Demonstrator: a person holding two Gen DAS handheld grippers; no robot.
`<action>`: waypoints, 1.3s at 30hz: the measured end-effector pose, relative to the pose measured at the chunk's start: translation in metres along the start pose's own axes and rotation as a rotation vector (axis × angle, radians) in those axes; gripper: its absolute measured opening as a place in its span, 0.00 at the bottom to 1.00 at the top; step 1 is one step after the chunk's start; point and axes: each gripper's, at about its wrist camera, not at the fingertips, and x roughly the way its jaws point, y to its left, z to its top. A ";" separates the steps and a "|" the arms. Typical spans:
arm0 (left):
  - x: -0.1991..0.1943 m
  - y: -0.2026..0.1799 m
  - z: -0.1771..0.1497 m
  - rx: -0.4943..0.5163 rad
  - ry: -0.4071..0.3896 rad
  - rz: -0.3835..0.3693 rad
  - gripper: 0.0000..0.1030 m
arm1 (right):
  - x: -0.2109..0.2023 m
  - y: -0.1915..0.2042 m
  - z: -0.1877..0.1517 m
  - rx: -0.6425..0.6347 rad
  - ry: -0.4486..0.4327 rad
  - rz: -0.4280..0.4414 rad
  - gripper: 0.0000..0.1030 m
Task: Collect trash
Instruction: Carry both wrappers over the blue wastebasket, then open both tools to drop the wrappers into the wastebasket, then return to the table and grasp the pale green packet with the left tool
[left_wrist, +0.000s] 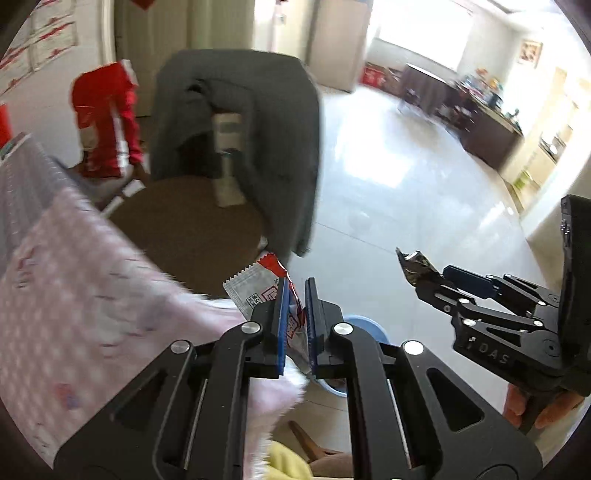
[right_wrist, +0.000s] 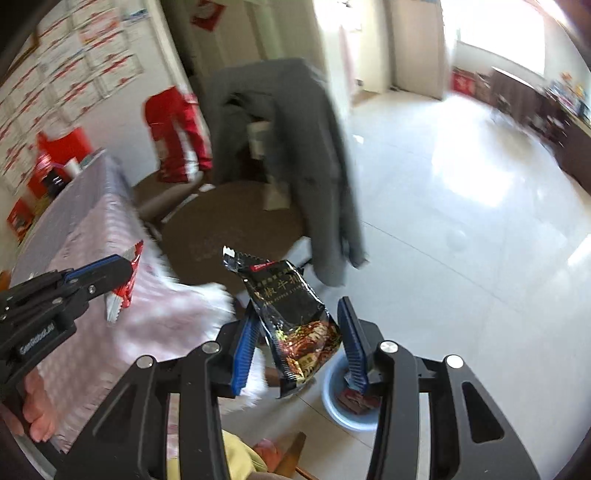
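Wrappers in both claws, basin waiting below.
Left claw (left_wrist: 295, 321) is clenched on a red-and-white wrapper (left_wrist: 258, 291); right claw (right_wrist: 295, 336) grips a black snack packet (right_wrist: 295, 317) across its width, both angled down, likely heading for the blue basin (right_wrist: 332, 406) on the near tiled floor (right_wrist: 461, 258), right of the pink-clothed tabletop (right_wrist: 92, 229).

Sunlit glossy tile floor (left_wrist: 399, 192); grey coat (right_wrist: 295, 147) draped over chair

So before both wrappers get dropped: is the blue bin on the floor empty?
Not empty: the blue bin already holds a dark red wrapper, seen from the right wrist.
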 end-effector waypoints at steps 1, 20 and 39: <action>0.008 -0.010 -0.001 0.012 0.014 -0.013 0.09 | 0.001 -0.009 -0.003 0.017 0.004 -0.011 0.42; 0.097 -0.084 -0.027 0.117 0.206 -0.084 0.70 | 0.032 -0.112 -0.068 0.224 0.152 -0.142 0.42; -0.002 -0.024 -0.029 0.006 0.018 -0.014 0.70 | 0.014 -0.042 -0.043 0.131 0.088 -0.129 0.74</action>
